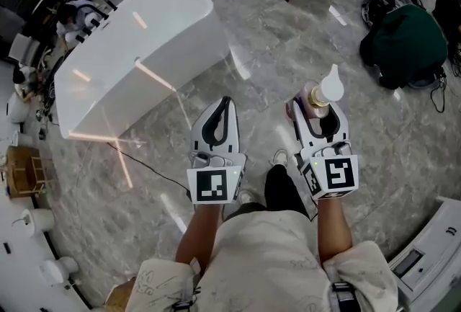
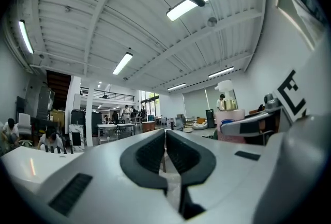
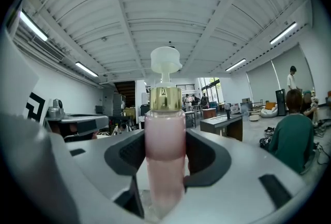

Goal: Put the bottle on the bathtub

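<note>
Two tongs, one bottle, one bathtub on record.

Right tongs [image 1: 317, 110]: clamped on both sides of the pink bottle [image 3: 164, 145]. It stands upright between the pads, with its gold collar and white pump head above them.

Left tongs [image 2: 165, 151]: pressed together, nothing between them, held alongside.

Bathtub [image 1: 189, 22]: white, on the grey stone floor, ahead and to the person's left, well apart from the bottle.

Step in hand, by my reading: carrying. The bottle is already taken but not yet set down.

Next move calls for: a walk or reach leftward to the tub with the bottle upright. It then goes down onto a flat stretch of the rim, base fully seated before the right tongs let go.
</note>
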A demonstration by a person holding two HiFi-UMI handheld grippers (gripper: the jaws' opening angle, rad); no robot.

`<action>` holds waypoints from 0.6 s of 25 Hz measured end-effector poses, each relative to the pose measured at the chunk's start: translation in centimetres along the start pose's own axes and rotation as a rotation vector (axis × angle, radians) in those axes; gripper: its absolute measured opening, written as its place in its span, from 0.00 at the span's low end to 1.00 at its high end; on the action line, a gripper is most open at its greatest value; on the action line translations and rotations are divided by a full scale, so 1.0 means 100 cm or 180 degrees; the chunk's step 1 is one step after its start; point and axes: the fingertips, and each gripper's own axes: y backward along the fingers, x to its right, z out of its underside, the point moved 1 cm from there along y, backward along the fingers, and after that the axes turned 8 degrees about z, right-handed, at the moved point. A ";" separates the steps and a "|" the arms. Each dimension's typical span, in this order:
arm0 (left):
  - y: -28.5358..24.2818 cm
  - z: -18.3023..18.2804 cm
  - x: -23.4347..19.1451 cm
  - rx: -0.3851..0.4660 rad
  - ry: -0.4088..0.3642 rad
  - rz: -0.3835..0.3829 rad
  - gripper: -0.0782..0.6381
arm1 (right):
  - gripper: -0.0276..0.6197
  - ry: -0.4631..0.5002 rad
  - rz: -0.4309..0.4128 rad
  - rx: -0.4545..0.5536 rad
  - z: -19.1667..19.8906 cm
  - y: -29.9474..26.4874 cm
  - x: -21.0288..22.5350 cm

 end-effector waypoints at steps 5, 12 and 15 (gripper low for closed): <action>-0.057 -0.003 0.005 0.0030 -0.0055 0.0055 0.12 | 0.36 -0.0038 0.0042 0.0027 -0.005 -0.032 0.040; -0.126 -0.026 0.021 0.0122 -0.0103 0.0061 0.12 | 0.36 0.0018 0.0037 0.0125 -0.030 -0.070 0.092; -0.145 -0.031 0.020 0.0145 -0.0131 0.0017 0.12 | 0.36 0.0020 0.0031 0.0164 -0.037 -0.085 0.110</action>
